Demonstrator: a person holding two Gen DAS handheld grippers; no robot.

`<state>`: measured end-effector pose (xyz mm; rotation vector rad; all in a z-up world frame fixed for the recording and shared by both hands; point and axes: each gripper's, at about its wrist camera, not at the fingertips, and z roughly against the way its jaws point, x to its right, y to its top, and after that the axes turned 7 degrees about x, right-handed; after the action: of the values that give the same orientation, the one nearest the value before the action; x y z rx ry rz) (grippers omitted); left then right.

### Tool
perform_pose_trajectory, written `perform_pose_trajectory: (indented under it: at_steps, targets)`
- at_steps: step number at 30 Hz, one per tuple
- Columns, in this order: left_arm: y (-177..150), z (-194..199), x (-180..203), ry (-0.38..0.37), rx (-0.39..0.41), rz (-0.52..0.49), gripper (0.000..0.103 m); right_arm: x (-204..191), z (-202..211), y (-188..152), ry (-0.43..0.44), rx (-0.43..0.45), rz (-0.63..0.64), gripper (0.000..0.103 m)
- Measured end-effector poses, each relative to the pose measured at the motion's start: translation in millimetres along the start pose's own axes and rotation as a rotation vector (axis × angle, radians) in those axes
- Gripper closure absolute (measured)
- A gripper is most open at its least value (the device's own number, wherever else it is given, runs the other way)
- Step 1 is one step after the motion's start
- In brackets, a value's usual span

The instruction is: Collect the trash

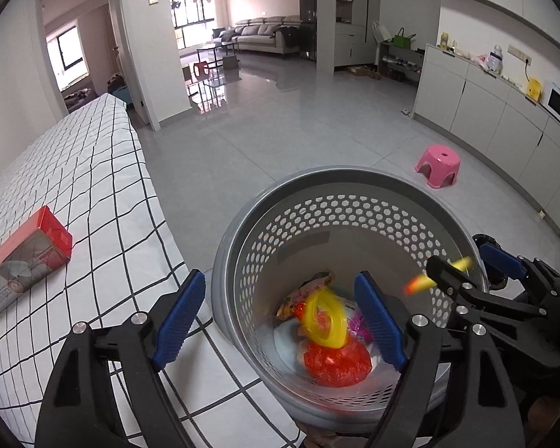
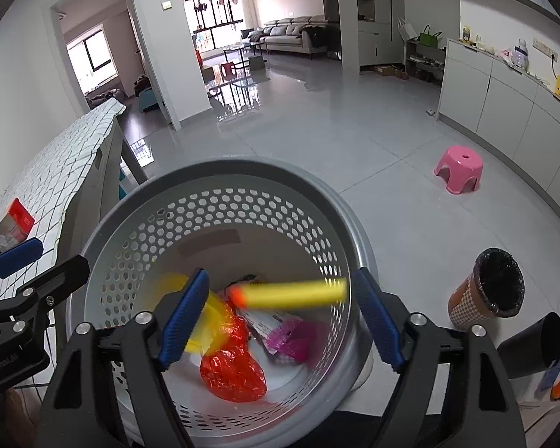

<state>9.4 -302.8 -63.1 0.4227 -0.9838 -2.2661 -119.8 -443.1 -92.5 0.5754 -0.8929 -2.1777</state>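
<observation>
Both grippers hung over a grey perforated basket [image 1: 354,201] that stood on the floor beside a tabletop [image 1: 104,171] covered in a white cloth with a black grid.

The left gripper [image 1: 280,313] had its jaws spread wide and held nothing. Between its blue pads, a blurred yellow ring [image 1: 324,321] showed above the rubbish at the bottom of the basket; whether it was touching that rubbish could not be told.

The right gripper [image 2: 280,313] was likewise wide open and empty. Between its pads a yellow foam dart [image 2: 291,293] with an orange tip appeared as a motion-blurred streak, lying roughly level inside the basket's mouth and touching neither pad. In the left wrist view the same dart showed as a small blurred streak just beside the tip of the right gripper.

At the bottom of the basket lay a crumpled red plastic bag [image 2: 231,373], a pink wrapper [image 2: 287,339] and a printed packet [image 1: 306,291].

A red and grey box [image 1: 26,257] lay on the tabletop, well apart from the basket. A pink stool [image 2: 459,168] stood farther out on the floor, and a brown bin with a black liner [image 2: 485,291] stood to the basket's right.
</observation>
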Motion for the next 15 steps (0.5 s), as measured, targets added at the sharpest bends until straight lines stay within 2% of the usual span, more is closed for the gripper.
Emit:
perform_pose_trajectory:
  at_steps: [15]
  targets:
    - [-0.8,4.4,-4.7,0.0,0.002,0.01,0.023,-1.3,4.4,-3.0,-0.005,-0.012,-0.003,0.026]
